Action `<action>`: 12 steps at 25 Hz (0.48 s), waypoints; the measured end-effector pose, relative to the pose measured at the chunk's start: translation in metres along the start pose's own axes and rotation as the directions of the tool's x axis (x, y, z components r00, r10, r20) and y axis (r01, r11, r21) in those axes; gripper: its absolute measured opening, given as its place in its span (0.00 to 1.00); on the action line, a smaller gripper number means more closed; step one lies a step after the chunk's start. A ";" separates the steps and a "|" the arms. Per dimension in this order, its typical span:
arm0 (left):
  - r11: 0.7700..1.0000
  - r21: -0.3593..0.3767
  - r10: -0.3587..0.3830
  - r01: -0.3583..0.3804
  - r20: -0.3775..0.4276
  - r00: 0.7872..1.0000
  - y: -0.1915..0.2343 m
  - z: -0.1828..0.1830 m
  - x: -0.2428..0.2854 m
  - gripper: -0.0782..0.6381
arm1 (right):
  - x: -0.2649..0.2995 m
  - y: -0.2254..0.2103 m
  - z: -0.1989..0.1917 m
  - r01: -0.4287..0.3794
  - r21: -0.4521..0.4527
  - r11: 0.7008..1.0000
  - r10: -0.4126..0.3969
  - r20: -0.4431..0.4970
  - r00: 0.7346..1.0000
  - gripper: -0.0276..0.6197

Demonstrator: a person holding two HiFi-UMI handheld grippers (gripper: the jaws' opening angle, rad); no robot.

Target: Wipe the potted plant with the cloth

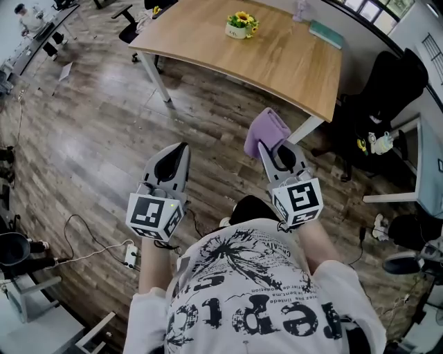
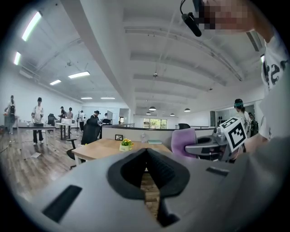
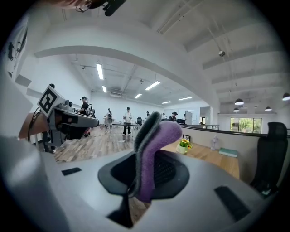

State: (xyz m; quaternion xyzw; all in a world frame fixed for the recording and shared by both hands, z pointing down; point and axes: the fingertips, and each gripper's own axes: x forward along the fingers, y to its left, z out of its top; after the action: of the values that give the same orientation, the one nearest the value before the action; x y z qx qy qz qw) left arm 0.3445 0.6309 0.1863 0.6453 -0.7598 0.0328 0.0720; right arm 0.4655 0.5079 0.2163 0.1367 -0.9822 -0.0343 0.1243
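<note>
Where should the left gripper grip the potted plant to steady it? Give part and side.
Probably the white pot, low on its wall, coming in level from the near table edge. It stands upright and the flowers spread over its top, so a grip from above would crush them. The left gripper is shut and must open first.

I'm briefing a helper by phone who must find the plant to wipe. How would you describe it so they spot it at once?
Find the large light wooden table ahead of the person. Toward its far side stands a small white pot of yellow flowers and green leaves. Its neighbour, a teal book to its right, lies flat; the pot alone blooms.
</note>
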 end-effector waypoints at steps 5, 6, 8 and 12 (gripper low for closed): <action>1.000 -0.017 -0.005 0.006 0.038 0.999 0.014 0.000 0.016 0.11 | 0.028 -0.006 -0.008 -0.034 -0.023 0.999 0.034 -0.017 0.999 0.14; 1.000 -0.006 -0.007 0.007 0.042 0.999 0.017 0.001 0.023 0.11 | 0.038 -0.011 -0.009 -0.037 -0.027 0.999 0.036 -0.014 0.999 0.14; 1.000 0.012 0.009 -0.009 0.026 1.000 0.031 -0.002 0.043 0.11 | 0.061 -0.024 -0.011 -0.044 -0.028 0.999 0.043 -0.013 0.999 0.14; 0.999 0.002 0.052 -0.052 -0.016 0.999 0.064 -0.010 0.102 0.11 | 0.115 -0.065 -0.011 -0.065 -0.025 0.998 0.065 -0.009 0.998 0.15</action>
State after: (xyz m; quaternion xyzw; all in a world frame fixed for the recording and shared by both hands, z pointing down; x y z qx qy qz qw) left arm 0.2664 0.5433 0.2139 0.6252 -0.7756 0.0404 0.0766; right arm 0.3781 0.4134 0.2468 0.1033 -0.9851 -0.0419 0.1313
